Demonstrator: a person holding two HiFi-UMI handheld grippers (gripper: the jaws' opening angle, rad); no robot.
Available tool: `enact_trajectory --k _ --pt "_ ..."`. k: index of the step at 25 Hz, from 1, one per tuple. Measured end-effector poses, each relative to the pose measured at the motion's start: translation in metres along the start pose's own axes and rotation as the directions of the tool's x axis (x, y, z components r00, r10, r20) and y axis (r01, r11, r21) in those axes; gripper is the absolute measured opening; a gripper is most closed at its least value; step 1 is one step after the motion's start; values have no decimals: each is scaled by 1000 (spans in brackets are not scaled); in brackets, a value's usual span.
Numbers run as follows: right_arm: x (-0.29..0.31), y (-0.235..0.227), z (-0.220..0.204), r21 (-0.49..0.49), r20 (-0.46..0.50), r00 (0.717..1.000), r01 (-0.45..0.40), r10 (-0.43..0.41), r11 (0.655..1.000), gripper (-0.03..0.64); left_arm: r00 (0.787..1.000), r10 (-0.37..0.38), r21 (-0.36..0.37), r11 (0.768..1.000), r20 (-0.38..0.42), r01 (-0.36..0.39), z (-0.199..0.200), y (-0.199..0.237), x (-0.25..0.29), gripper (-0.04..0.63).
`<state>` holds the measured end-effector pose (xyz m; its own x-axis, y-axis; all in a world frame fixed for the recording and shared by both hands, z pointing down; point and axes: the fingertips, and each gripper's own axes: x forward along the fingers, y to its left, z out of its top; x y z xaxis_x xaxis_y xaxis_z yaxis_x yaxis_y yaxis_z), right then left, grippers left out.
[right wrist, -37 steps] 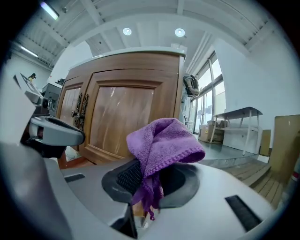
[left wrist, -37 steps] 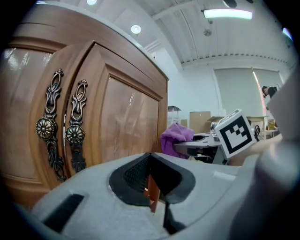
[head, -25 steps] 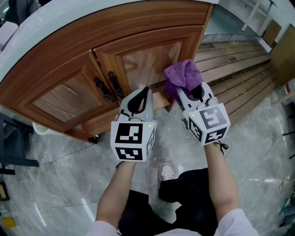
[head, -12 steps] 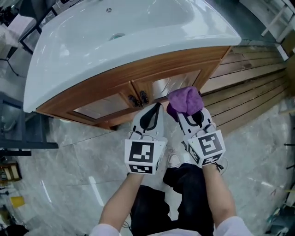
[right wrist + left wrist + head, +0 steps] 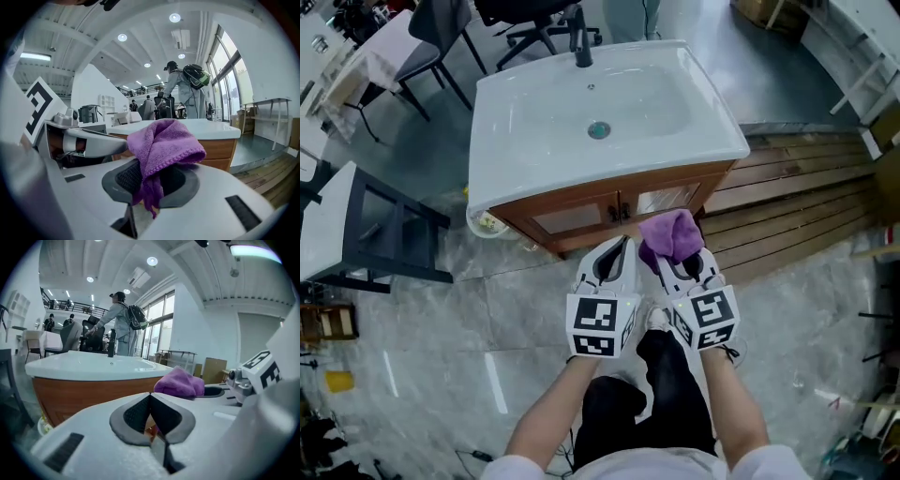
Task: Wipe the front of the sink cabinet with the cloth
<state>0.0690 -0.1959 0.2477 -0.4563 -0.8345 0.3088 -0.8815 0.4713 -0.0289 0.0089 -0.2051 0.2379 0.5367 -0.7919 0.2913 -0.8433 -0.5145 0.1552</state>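
We hold a fuzzy purple cloth (image 5: 672,234) before the curved wooden sink cabinet (image 5: 572,217).
Our right gripper (image 5: 673,255) pinches it short of the cabinet front; our left gripper (image 5: 617,248) is closed, empty.

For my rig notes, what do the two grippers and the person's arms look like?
The left gripper and right gripper are white shells tapering to dark grey textured pads. Each carries a white cube with black square markers. The forearms are bare, with white short sleeves at the frame's bottom.

Purple cloth (image 5: 672,234), white sink (image 5: 534,122) — brown wooden cabinet (image 5: 574,218)
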Motion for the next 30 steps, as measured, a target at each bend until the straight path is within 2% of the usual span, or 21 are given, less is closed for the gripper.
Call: enact_trajectory --k 7,14,21,30 --pt "-71 73 78 -44 -26 999 -48 47 998 72 999 51 -30 998 1 -51 71 -15 -105 5" --pt "-133 122 132 -51 3 997 -83 83 995 72 998 60 -64 996 32 -58 116 -48 -187 5" --pt "-170 149 161 -76 50 994 -96 100 993 72 997 68 -19 998 37 -67 122 -76 -230 5" --pt "-187 173 166 -89 75 990 -112 119 990 72 997 63 2 998 48 -63 122 -88 -251 5"
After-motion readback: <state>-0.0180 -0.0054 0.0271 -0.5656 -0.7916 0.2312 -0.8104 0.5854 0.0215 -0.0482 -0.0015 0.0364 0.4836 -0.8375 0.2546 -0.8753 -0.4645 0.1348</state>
